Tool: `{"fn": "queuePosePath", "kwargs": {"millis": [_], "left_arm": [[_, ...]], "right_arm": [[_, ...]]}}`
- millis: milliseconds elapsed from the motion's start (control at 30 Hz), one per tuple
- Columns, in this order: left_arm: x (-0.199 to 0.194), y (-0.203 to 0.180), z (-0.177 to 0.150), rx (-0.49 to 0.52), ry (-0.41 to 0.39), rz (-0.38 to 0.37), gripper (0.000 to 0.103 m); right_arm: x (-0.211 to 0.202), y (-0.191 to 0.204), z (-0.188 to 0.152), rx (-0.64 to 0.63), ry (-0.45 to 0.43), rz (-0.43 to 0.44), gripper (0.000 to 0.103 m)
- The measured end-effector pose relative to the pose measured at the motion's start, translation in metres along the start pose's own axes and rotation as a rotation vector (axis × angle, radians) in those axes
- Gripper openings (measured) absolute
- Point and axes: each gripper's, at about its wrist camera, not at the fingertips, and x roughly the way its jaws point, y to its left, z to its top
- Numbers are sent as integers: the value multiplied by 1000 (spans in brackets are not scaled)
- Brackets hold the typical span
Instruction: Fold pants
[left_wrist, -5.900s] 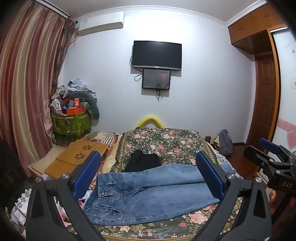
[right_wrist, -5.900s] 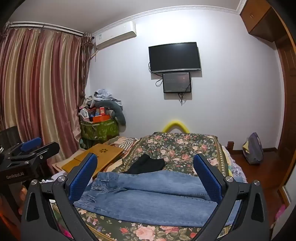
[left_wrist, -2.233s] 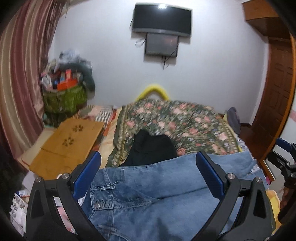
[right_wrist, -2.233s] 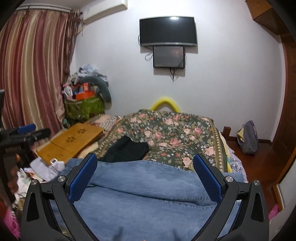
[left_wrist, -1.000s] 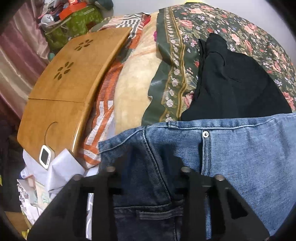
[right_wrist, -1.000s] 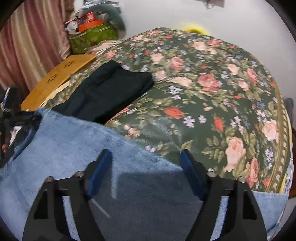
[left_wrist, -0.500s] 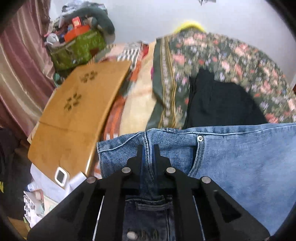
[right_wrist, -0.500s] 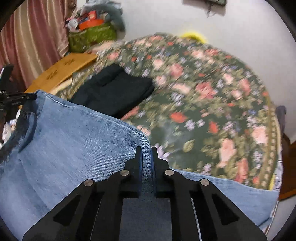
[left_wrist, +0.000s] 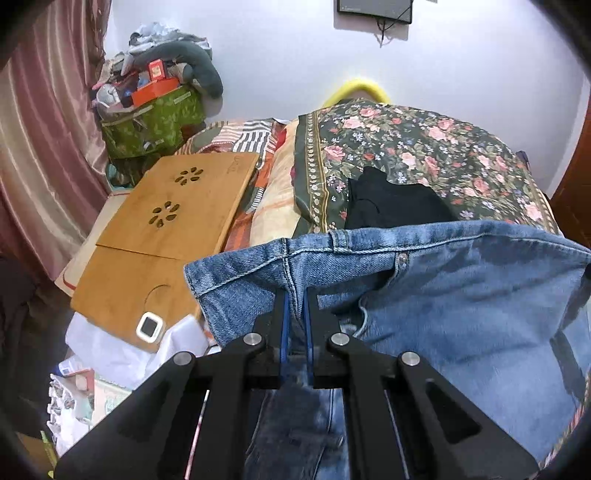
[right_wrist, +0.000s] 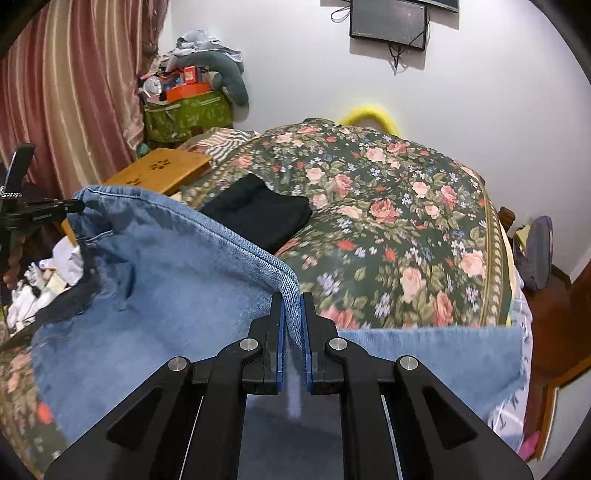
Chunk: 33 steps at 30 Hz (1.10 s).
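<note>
Left gripper (left_wrist: 294, 295): fingers closed to a narrow slit, blue pads clamped on the waistband seam of the jeans (left_wrist: 461, 295). Right gripper (right_wrist: 292, 301): fingers likewise nearly together, pinching a raised fold of the jeans (right_wrist: 166, 288) along the side seam.

Jeans: blue denim, lifted at both pinch points, waistband edge running across the left wrist view directly ahead of the fingertips, remainder draped down toward the camera. In the right wrist view, cloth rising to a ridge at the grip, one leg lying flat to the right over the bed edge; left gripper (right_wrist: 79, 206) seen at far left holding the waistband corner.

Floral bedspread (right_wrist: 406, 206): dark green, pink roses, beneath and beyond the jeans. Black garment (right_wrist: 258, 214): folded, on the bedspread just behind the denim. Wooden lap desk (left_wrist: 177, 210): left of the bed, flower-shaped cutouts. Small white device (left_wrist: 149, 327): on the desk's near corner. Green storage box (left_wrist: 155, 122): by the striped curtain (left_wrist: 40, 147), piled with clutter.

Writing: none legible.
</note>
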Motion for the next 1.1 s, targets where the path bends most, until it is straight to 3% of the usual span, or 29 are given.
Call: {"fn": "queuePosePath", "kwargs": {"millis": [333,800,900,1100], "left_arm": [[-45,22,-62,-12,25,-25,7],[-38,43,-155,-82,221,-104,7],[-34,41,-167,-70,253,-97,7],[-47,48,-165,-100,235,-95,7]], "right_arm": [[-40,35,-50,22,7,24,7],[-32,61,-115,49,133,47,7],[-30,60,-119,71,136,55,7],[-32,59,-117,53,163,89,12]]}}
